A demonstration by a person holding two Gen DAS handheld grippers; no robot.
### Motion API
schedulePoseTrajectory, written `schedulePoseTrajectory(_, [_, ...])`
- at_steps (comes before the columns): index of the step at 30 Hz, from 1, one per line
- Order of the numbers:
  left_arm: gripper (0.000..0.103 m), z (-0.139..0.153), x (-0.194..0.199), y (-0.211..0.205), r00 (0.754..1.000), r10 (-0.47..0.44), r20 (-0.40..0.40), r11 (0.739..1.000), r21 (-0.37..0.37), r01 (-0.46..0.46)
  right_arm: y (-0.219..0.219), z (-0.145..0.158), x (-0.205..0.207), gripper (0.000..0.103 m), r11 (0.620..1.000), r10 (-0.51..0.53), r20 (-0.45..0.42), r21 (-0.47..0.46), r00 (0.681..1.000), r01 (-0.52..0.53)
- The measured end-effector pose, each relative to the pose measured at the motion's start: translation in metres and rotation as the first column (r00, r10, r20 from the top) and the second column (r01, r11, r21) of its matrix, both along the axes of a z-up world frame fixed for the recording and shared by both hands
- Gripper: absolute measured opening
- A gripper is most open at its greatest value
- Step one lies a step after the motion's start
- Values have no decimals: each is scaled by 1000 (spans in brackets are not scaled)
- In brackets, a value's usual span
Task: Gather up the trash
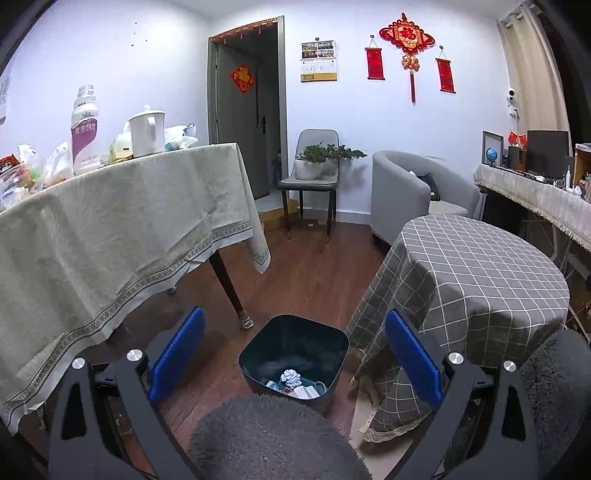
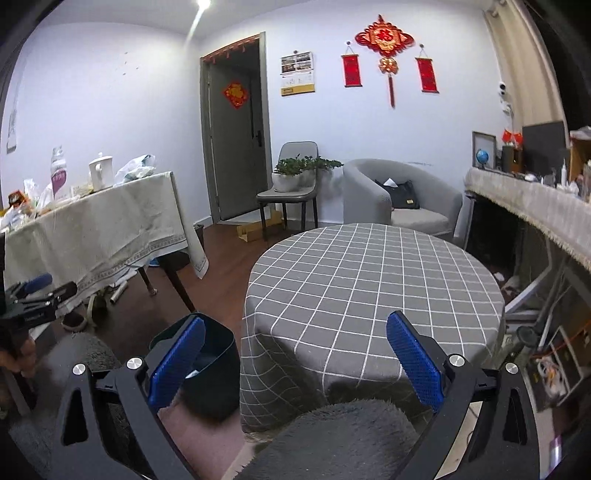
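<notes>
- The left gripper [image 1: 295, 354], its blue-padded jaws spread wide and grasping nothing, is hovering above the dark square plastic trash bin [image 1: 325, 341] at the lower centre of the left wrist frame.
- A crumpled white paper ball [image 1: 290, 378] is lying inside the bin among other scraps.
- The right gripper [image 2: 295, 360] is likewise gaping empty, pointing at the round table with a grey checked cloth [image 2: 369, 280] in the middle of its frame.
- The bin is standing on the wooden floor [image 1: 314, 266], just left of that table.

Cool, dim indoor light. A ceiling lamp [image 2: 204, 3] glares and streaks at 11 o'clock. Fisheye bending and dark vignette ring both views' edges.
</notes>
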State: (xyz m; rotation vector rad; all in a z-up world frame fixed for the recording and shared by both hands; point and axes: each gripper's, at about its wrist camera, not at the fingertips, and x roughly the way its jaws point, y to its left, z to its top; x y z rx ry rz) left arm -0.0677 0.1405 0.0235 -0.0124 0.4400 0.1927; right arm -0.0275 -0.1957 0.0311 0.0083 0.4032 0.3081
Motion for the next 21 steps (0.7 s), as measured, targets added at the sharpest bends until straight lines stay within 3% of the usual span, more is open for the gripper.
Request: schedulePoseTrajectory(21, [100, -2, 2, -3, 1000, -8, -14, 1000, 2, 8, -6, 0, 1, 100, 1000, -5, -11, 22, 1000, 6])
